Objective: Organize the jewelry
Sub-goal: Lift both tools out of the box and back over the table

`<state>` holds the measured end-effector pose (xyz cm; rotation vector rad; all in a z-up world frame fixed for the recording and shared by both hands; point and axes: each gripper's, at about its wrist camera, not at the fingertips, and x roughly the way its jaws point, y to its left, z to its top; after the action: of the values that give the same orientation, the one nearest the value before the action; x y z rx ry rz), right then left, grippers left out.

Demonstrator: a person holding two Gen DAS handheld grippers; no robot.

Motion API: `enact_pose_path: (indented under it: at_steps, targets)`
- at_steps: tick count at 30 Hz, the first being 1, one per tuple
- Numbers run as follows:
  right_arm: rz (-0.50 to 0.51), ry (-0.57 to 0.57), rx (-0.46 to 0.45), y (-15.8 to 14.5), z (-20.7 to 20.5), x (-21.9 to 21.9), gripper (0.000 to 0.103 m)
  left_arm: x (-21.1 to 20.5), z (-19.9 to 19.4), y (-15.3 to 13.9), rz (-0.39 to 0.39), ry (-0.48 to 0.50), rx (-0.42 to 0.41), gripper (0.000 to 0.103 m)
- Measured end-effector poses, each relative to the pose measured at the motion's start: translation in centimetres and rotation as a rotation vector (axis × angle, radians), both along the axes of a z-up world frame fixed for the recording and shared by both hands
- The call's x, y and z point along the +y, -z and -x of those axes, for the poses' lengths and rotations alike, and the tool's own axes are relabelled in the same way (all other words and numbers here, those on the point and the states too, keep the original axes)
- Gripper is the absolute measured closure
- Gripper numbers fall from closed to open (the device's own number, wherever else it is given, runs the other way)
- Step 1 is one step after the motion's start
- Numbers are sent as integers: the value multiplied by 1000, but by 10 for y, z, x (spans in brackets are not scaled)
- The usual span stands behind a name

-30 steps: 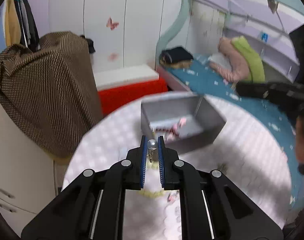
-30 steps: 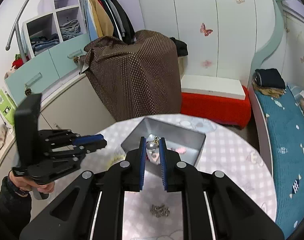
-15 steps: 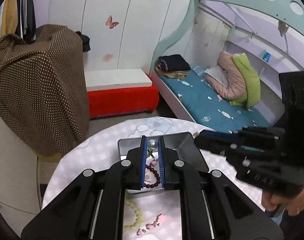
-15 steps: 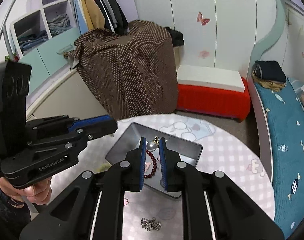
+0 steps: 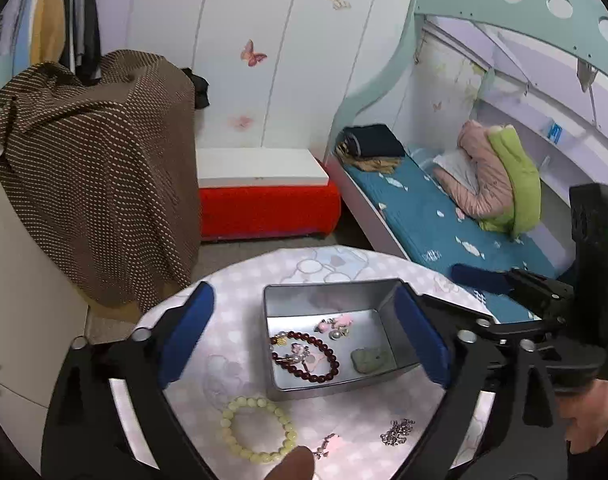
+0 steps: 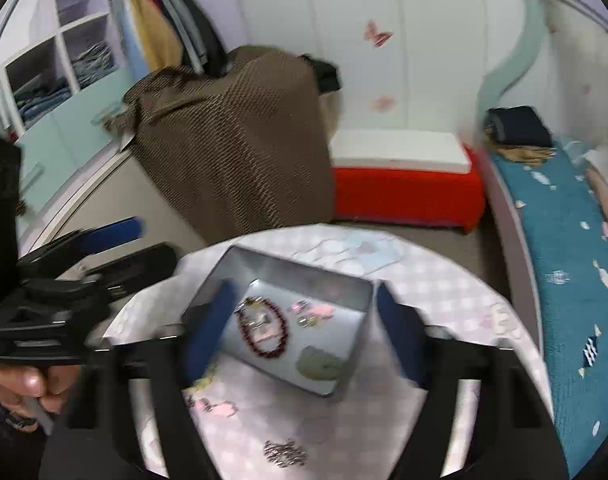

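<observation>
A grey metal tin (image 5: 400, 300) (image 6: 360, 332) stands on the round pink-checked table (image 5: 240, 280). Inside lie a dark red bead bracelet (image 5: 324, 356) (image 6: 282, 340), pearl earrings (image 5: 336, 334), pink charms (image 5: 336, 322) and a green stone (image 5: 370, 358) (image 6: 318, 364). My left gripper (image 5: 304, 336) is open and empty above the tin. My right gripper (image 6: 302, 332) is open and empty over the tin; its view is blurred. On the table lie a pale yellow bead bracelet (image 5: 258, 428), a silver chain (image 5: 396, 432) (image 6: 284, 452) and a pink charm (image 5: 328, 444) (image 6: 220, 406).
A brown dotted cloth covers furniture (image 5: 96, 184) beyond the table. A red and white bench (image 5: 264, 196) stands by the wall. A bed with a blue cover (image 5: 432, 216) is at the right. Cabinets (image 6: 64, 120) stand at the left.
Both grippers have opened; each held a pearl earring before and holds nothing now. Pearl earrings now lie in the tin. Both grippers have moved back, higher above the table.
</observation>
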<state>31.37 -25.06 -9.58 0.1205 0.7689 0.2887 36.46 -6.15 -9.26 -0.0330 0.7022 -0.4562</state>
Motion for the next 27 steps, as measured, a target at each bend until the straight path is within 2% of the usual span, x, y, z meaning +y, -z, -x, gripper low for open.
enact_pose_path:
  at_steps: [1, 6, 18, 23, 27]
  targets:
    - [-13, 27, -16, -2, 3, -5, 7, 2, 3, -3, -5, -8, -9, 9]
    - [-49, 75, -59, -12, 15, -20, 7, 10, 22, -19, -41, -44, -64, 6]
    - [-69, 74, -127, -38, 50, -24, 7, 26, 69, -50, -52, -74, -157, 5]
    - [-45, 56, -151, -42, 77, -20, 7, 36, 90, -47, -53, -105, -169, 5]
    - [6, 53, -136, -29, 94, -17, 7, 39, 109, -27, -95, -127, -154, 5]
